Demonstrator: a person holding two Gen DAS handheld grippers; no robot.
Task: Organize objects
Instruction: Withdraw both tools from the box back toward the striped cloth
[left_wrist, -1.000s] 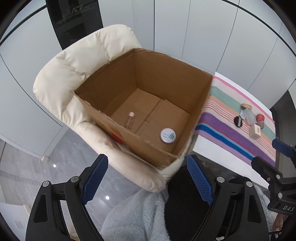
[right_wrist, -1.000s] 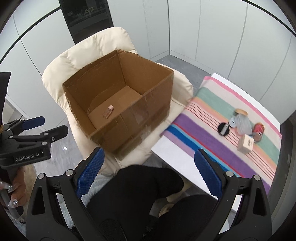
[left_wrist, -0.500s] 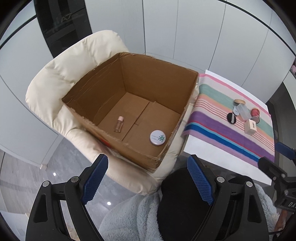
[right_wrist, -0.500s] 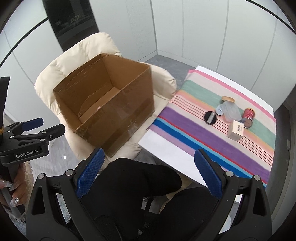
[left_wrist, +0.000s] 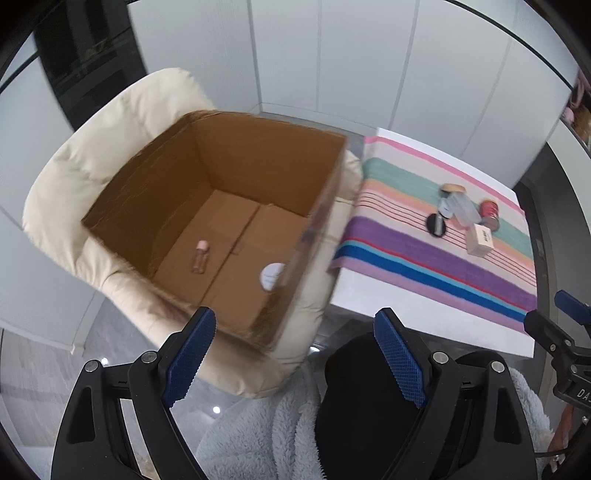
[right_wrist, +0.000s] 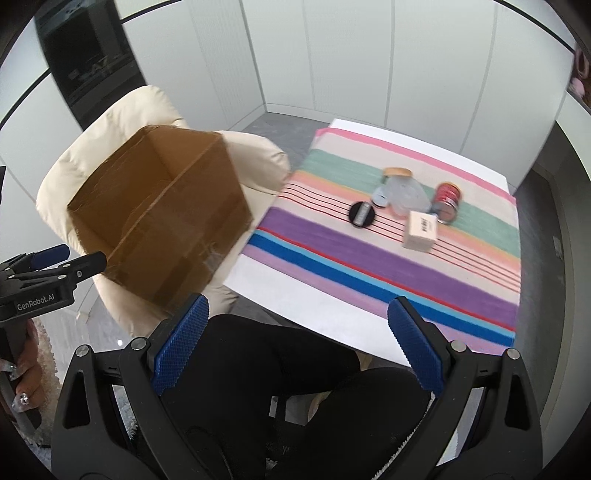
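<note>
An open cardboard box (left_wrist: 236, 206) (right_wrist: 162, 221) sits on a cream padded chair (left_wrist: 92, 155) (right_wrist: 110, 125). Inside lie a small pink-capped bottle (left_wrist: 201, 254) and a white round tin (left_wrist: 272, 276). On the striped cloth (right_wrist: 388, 258) (left_wrist: 436, 254) lie a black round compact (right_wrist: 362, 214), a clear bottle with a tan cap (right_wrist: 400, 184), a red can on its side (right_wrist: 447, 201) and a small cream box (right_wrist: 421, 229). My left gripper (left_wrist: 295, 354) hangs open and empty before the box. My right gripper (right_wrist: 297, 343) stands open and empty over the table's near edge.
The cloth covers a white table (right_wrist: 314, 306) right of the chair. A person's dark-clothed legs (right_wrist: 295, 387) and a fluffy grey garment (left_wrist: 266, 435) fill the foreground. White panelled walls (right_wrist: 332, 55) stand behind.
Both views have swung to the right: the box and chair slid left and the striped cloth with its objects came more into view. Both grippers stayed open.
</note>
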